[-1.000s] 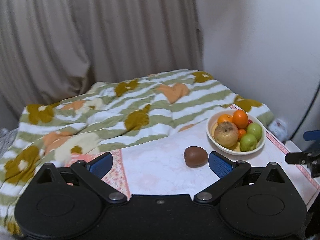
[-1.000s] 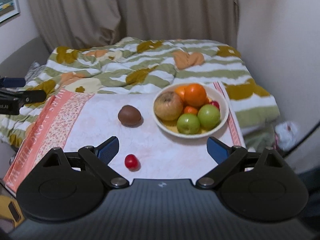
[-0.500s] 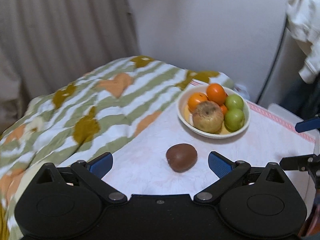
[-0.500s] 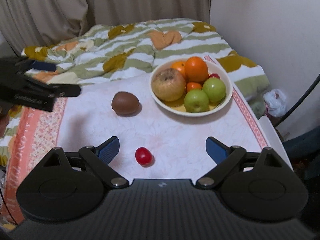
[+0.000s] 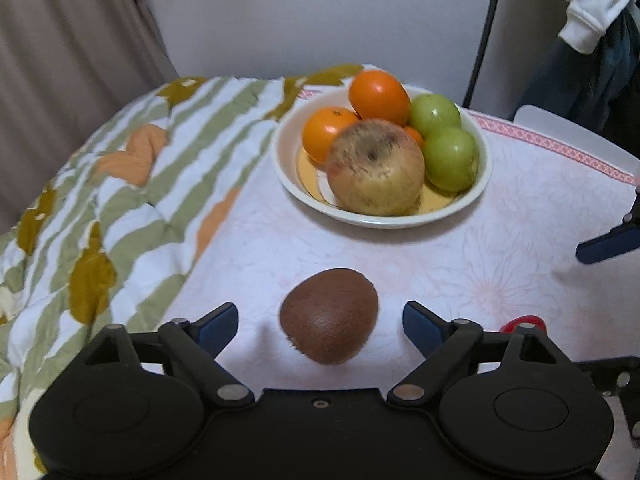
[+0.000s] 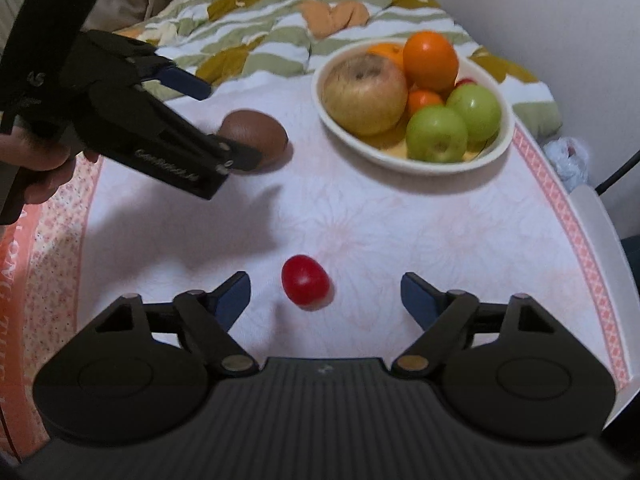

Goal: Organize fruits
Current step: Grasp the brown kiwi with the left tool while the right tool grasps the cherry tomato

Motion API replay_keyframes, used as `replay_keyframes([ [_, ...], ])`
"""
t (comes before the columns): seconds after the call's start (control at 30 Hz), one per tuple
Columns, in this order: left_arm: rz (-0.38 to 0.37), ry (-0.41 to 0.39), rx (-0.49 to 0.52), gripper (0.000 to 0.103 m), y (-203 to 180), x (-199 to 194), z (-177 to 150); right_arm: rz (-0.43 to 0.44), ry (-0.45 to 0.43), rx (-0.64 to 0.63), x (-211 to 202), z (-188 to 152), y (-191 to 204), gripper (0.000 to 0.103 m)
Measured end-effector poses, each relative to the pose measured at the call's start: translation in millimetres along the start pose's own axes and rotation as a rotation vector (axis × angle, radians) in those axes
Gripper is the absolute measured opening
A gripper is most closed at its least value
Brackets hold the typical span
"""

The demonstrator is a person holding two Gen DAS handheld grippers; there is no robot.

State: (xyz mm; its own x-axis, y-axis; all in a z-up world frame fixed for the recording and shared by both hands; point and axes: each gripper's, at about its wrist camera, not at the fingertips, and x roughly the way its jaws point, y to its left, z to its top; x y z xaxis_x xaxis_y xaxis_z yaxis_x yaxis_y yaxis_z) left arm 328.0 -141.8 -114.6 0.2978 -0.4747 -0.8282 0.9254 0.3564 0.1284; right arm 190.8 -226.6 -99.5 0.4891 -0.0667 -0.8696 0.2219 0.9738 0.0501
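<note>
The kiwi (image 5: 329,316) lies on the tablecloth (image 5: 500,264) just in front of the bowl (image 5: 288,178), between the left gripper's (image 5: 320,322) closing jaws, untouched. The tomato (image 6: 305,280), farther from the bowl, sits between the right gripper's (image 6: 325,290) closing jaws, also untouched.

"What kind of place are you in?"

"You are in a home. It looks like a bedroom. See the soft quilt (image 5: 132,184) with green stripes and orange hearts? It lies just beside the table."

"What else?"

"Curtains (image 5: 72,48) hang behind it. The table has a flowery cloth (image 6: 380,232), and a bowl (image 6: 496,148) of fruit sits on it. Clothes (image 5: 592,12) hang by the wall."
</note>
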Motion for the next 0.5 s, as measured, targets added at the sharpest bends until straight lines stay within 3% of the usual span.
replay_keyframes([
  [0.2,-0.015,0.018,0.031,0.082,-4,23,3,0.004,0.028,0.012,10,-5,0,0.085],
  [0.33,0.004,0.024,0.045,0.067,-6,29,2,0.009,0.034,0.010,13,-5,-1,0.082],
  [0.5,0.008,0.020,0.048,0.065,-5,26,-2,0.015,0.036,0.007,19,-4,-3,0.076],
])
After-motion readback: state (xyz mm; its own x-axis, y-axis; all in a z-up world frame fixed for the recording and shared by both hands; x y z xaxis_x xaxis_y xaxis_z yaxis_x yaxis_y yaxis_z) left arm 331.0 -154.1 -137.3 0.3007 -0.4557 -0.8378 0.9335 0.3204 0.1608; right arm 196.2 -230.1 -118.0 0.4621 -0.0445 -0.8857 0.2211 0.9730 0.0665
